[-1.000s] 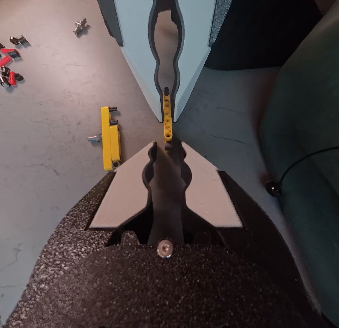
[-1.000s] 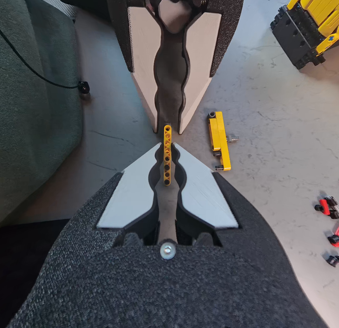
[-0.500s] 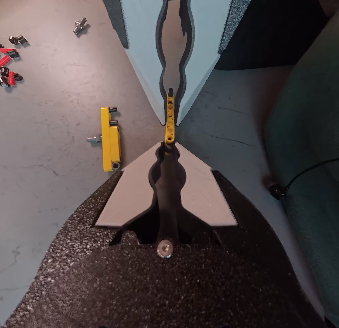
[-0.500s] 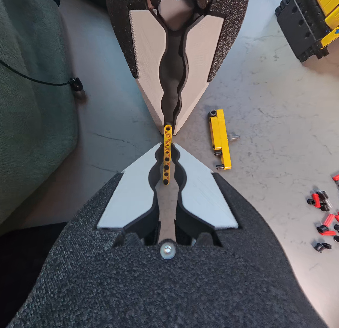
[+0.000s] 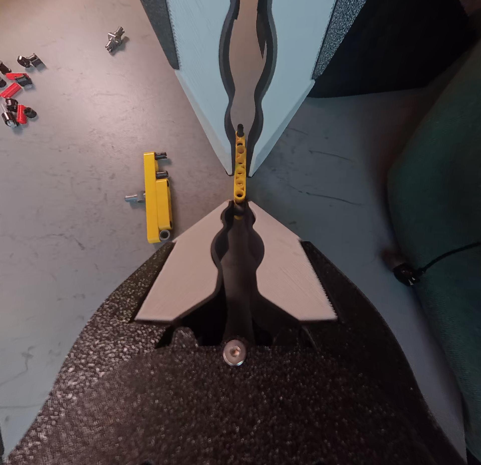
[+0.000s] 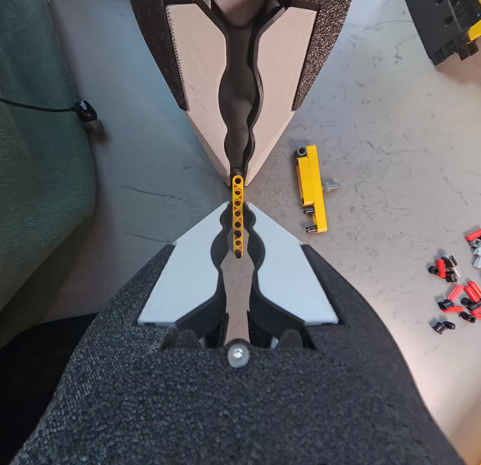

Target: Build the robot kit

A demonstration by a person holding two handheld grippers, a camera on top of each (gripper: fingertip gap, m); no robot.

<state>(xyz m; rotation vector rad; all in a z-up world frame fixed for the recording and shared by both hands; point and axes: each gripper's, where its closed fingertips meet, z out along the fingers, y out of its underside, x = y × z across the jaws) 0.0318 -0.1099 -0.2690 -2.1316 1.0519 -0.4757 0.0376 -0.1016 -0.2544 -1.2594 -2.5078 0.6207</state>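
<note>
Right gripper (image 6: 237,205), closed on a thin yellow perforated beam (image 6: 237,215), holds it above the grey table (image 6: 390,114). Left gripper (image 5: 238,205), tips facing and nearly closed, pinches a small dark pin (image 5: 239,211) at the beam's free end. A yellow beam assembly (image 5: 157,197) lies just beside; red and black connectors (image 6: 458,293) lie well apart.

My left gripper (image 5: 239,205) has a coarse black speckled body, widening toward the near edge, with a silver hex-socket screw (image 5: 234,353) at its centre. Its two fingers (image 5: 187,278) are pale grey ribbed wedges, lined inside with wavy black pads. My right gripper (image 6: 238,205) is built alike: dark grey-black grainy shell, a round silver screw head (image 6: 238,353), whitish-blue fingers (image 6: 289,278) with black scalloped inner edges.
</note>
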